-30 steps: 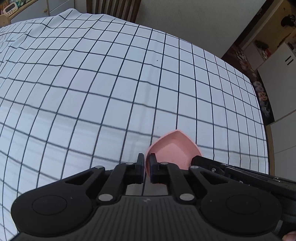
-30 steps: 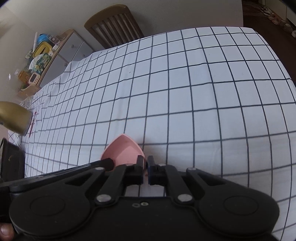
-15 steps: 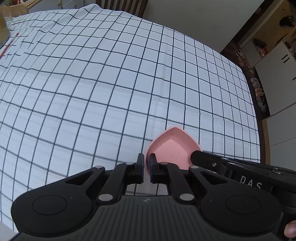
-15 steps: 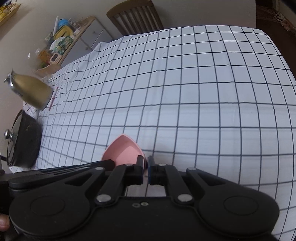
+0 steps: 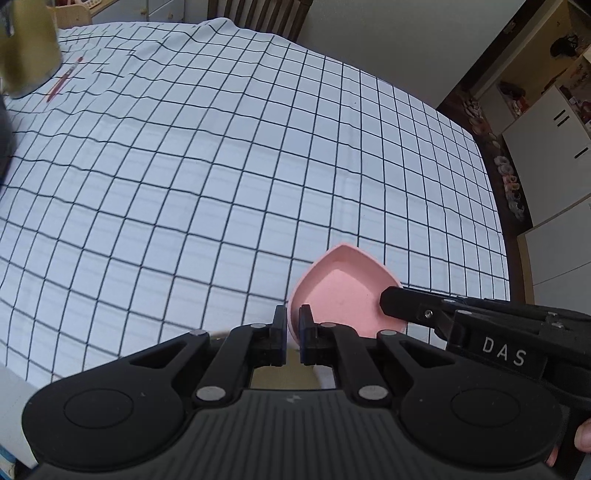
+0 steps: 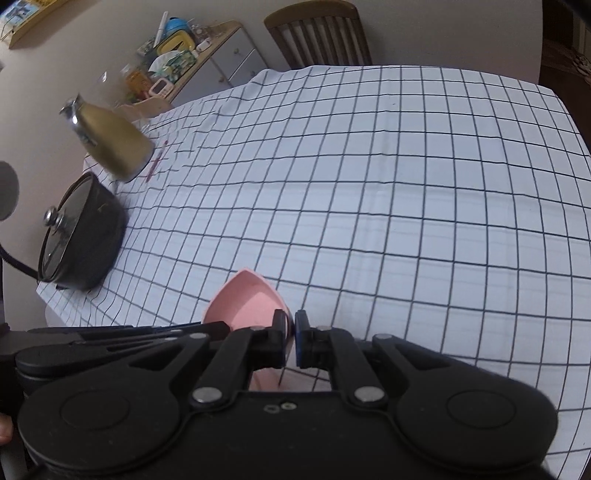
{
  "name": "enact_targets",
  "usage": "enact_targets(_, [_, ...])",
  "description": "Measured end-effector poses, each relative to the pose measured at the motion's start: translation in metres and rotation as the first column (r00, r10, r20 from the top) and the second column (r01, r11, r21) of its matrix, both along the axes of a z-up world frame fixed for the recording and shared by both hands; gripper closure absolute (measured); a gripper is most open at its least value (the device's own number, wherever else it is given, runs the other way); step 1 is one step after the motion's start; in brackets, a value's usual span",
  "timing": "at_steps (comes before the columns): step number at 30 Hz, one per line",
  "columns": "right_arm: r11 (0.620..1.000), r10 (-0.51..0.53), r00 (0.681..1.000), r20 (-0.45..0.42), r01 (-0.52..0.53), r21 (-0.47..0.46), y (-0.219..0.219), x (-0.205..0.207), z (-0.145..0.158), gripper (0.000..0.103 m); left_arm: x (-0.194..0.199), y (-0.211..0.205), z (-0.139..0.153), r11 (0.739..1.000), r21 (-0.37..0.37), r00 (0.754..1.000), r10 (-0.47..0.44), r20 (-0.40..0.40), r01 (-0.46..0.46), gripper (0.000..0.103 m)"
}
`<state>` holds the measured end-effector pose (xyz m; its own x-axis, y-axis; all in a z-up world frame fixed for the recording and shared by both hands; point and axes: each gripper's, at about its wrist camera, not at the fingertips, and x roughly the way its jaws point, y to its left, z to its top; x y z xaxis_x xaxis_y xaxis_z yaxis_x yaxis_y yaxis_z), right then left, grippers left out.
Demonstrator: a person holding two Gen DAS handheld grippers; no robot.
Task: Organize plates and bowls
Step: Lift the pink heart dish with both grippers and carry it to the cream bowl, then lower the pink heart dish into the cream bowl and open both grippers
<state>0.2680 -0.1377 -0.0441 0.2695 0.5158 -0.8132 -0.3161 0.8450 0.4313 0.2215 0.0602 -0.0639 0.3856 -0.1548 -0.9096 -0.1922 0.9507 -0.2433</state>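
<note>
A pink bowl (image 5: 345, 291) with a pointed rim is held in the air above the checked tablecloth (image 5: 221, 166). My left gripper (image 5: 293, 321) is shut on its left rim. My right gripper (image 6: 290, 326) is shut on the opposite rim; the bowl also shows in the right wrist view (image 6: 245, 304). The right gripper's finger (image 5: 410, 306) reaches into the left wrist view from the right. The left gripper's finger (image 6: 207, 328) reaches into the right wrist view from the left.
A gold kettle (image 6: 109, 142) and a black lidded pot (image 6: 79, 240) stand at the table's left edge, with a red pen (image 6: 155, 166) beside them. A wooden chair (image 6: 319, 33) stands behind the table. A cluttered cabinet (image 6: 177, 59) is at the back left.
Both grippers have moved back and up with the pink bowl between them. More of the table shows now, and the kettle and the pot have come into view at the left.
</note>
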Motion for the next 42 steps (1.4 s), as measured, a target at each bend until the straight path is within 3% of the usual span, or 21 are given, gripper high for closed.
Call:
enact_targets(16, [0.995,0.091,0.996,-0.007,-0.091,-0.031,0.045,-0.057,0.000,0.100,-0.056,0.037,-0.004,1.000,0.003,0.999,0.019,-0.035,-0.018,0.097])
enact_targets(34, [0.980,0.144,0.989,-0.016,-0.145,-0.135,0.066,-0.069,-0.026,0.101,-0.060,0.033,-0.031,0.999,0.031,0.996,-0.024,-0.088,0.027,0.097])
enact_targets(42, [0.980,0.145,0.989,-0.027,-0.148,-0.133,0.067,-0.070,-0.029,0.101,-0.060,0.033,-0.034,0.999,0.036,0.995,-0.035,-0.094,0.039,0.097])
